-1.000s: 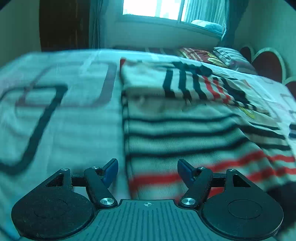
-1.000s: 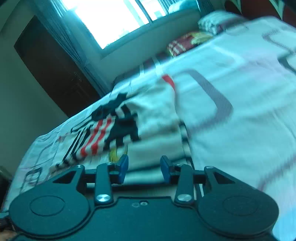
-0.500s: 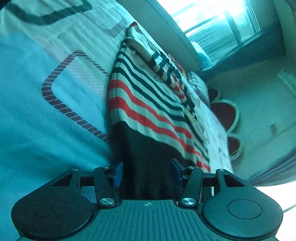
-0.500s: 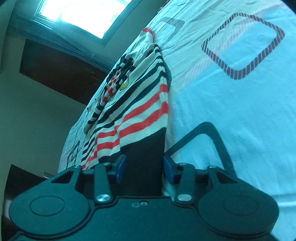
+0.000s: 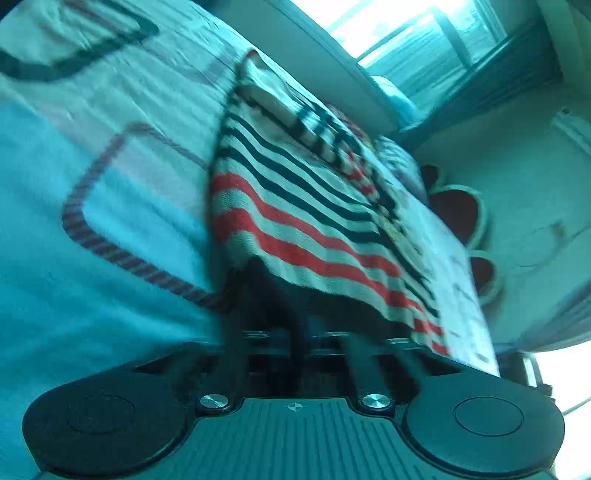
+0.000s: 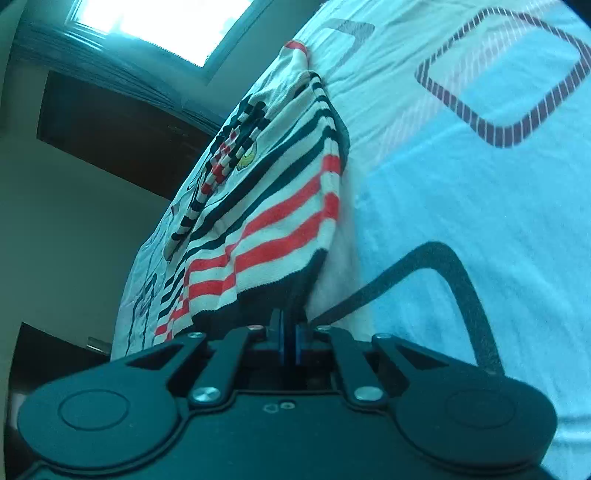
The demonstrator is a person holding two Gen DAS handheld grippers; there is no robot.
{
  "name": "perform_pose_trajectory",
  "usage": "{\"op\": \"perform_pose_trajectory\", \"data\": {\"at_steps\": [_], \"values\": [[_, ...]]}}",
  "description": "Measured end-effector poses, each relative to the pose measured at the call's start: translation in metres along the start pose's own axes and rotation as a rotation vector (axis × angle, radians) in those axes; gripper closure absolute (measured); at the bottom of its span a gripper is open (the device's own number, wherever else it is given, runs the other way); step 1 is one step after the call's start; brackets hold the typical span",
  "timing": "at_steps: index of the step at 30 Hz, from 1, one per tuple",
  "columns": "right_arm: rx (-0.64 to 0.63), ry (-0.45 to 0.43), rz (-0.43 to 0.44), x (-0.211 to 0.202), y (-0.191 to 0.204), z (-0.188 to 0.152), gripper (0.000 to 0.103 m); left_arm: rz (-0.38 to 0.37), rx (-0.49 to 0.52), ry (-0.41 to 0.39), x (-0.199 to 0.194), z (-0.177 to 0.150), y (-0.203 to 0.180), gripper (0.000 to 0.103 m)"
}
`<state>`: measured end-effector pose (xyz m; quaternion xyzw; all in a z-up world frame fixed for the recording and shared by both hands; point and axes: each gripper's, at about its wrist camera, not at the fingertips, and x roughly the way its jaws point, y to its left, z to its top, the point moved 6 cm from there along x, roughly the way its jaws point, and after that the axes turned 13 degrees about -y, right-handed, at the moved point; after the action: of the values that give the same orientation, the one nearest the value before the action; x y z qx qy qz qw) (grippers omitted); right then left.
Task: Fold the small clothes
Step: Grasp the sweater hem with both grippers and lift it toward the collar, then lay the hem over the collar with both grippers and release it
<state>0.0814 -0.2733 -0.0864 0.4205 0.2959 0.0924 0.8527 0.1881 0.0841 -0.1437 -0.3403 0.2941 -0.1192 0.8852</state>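
Observation:
A small knitted sweater (image 5: 303, 206) with black and red stripes and a dark hem lies on the bed; it also shows in the right wrist view (image 6: 266, 206). My left gripper (image 5: 303, 332) is shut on the dark hem at the sweater's left corner; the view is blurred. My right gripper (image 6: 290, 332) is shut on the dark hem at the right corner, blue pads (image 6: 277, 336) pressed together. The near edge of the sweater is lifted off the bed.
The sweater lies on a light blue bedsheet (image 6: 461, 192) with dark square outlines. Pillows (image 5: 399, 162) and a headboard (image 5: 458, 214) stand at the far end. A window (image 6: 162, 26) and dark wardrobe (image 6: 110, 125) are behind.
Both grippers have closed from open onto the sweater's dark hem. The hem edge has risen slightly off the bed.

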Motion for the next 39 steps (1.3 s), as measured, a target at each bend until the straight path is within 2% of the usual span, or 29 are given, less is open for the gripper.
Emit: {"op": "perform_pose_trajectory", "data": {"at_steps": [2, 4, 5, 7, 9, 11, 12, 16, 21, 25, 29, 35, 39], "values": [[-0.041, -0.044, 0.028, -0.015, 0.017, 0.012, 0.097, -0.069, -0.019, -0.081, -0.018, 0.015, -0.011, 0.097], [-0.092, -0.083, 0.073, -0.033, 0.034, 0.023, 0.097, -0.119, -0.008, -0.111, -0.034, 0.024, -0.019, 0.097], [-0.110, -0.096, 0.081, -0.040, 0.037, 0.026, 0.097, -0.121, 0.009, -0.116, -0.038, 0.026, -0.020, 0.097], [-0.129, -0.090, 0.054, -0.039, 0.024, 0.023, 0.097, -0.052, 0.031, -0.072, -0.030, 0.019, -0.004, 0.097], [-0.089, -0.004, -0.086, -0.018, -0.015, 0.010, 0.098, 0.016, -0.018, -0.021, -0.018, 0.005, 0.025, 0.097], [-0.026, -0.014, -0.067, -0.018, -0.025, 0.007, 0.098, -0.004, -0.080, -0.042, -0.018, 0.000, 0.034, 0.097], [-0.022, -0.024, -0.057, -0.021, -0.022, 0.008, 0.098, -0.004, -0.077, -0.048, -0.019, -0.002, 0.033, 0.097], [-0.060, -0.006, -0.060, -0.018, -0.015, 0.008, 0.098, -0.003, -0.090, -0.052, -0.015, -0.002, 0.031, 0.097], [-0.089, -0.076, -0.016, -0.026, 0.008, 0.023, 0.098, -0.045, -0.110, -0.108, -0.024, 0.012, 0.017, 0.097], [-0.157, -0.140, 0.015, -0.018, 0.038, 0.057, 0.098, -0.093, -0.093, -0.176, -0.021, 0.051, -0.005, 0.097], [-0.225, -0.170, 0.034, 0.005, 0.067, 0.105, 0.098, -0.117, -0.062, -0.213, 0.003, 0.103, -0.031, 0.097], [-0.228, -0.213, 0.064, 0.057, 0.102, 0.181, 0.098, -0.137, -0.003, -0.242, 0.060, 0.188, -0.065, 0.097], [-0.182, -0.220, 0.056, 0.105, 0.106, 0.222, 0.098, -0.106, 0.013, -0.222, 0.109, 0.232, -0.072, 0.097]]}}
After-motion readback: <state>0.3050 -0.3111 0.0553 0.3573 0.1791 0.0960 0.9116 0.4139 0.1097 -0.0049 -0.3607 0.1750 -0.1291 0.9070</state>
